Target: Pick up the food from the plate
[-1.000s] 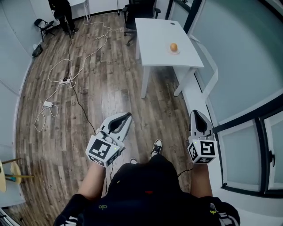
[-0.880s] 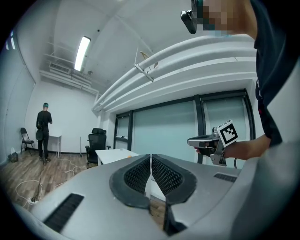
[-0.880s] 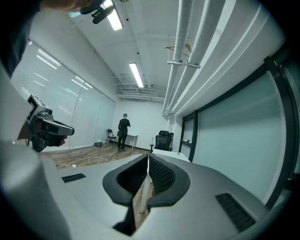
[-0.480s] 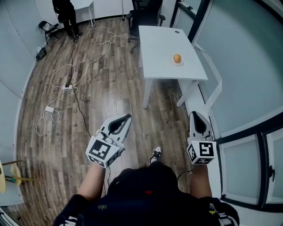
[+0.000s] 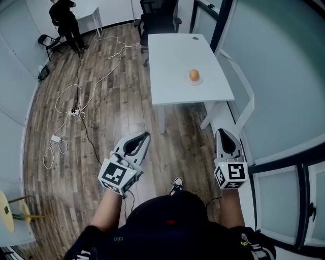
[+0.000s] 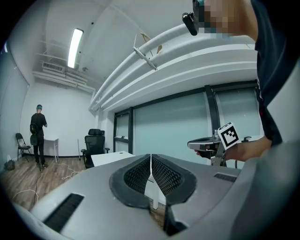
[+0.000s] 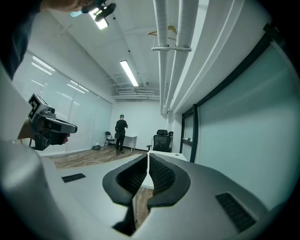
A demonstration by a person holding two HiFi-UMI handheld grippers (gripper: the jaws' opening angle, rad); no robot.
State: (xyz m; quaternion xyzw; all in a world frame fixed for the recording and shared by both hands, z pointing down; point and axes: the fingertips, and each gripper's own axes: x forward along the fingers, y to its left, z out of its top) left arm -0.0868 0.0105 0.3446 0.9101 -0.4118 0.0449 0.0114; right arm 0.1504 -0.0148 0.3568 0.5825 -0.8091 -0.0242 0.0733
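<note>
A round orange-brown piece of food [image 5: 194, 74] sits on a small white plate [image 5: 194, 80] near the right edge of a white table [image 5: 175, 56], far ahead of me. My left gripper [image 5: 147, 134] hangs over the wooden floor, shut and empty. To its right, my right gripper [image 5: 224, 132] is held level with it, also shut with nothing in it. Both stay well short of the table. In the left gripper view the jaws [image 6: 151, 157] meet with no gap, and the right gripper view shows the same [image 7: 148, 156].
A black office chair [image 5: 157, 14] stands at the table's far end. Cables and a power strip [image 5: 74, 109] trail over the wooden floor on the left. A person in black [image 5: 63, 20] stands at a far white desk. Glass walls run along the right.
The table with the plate has shifted in the head view, closer and slightly left, as I walk toward it. Both grippers keep their pose and stay shut.
</note>
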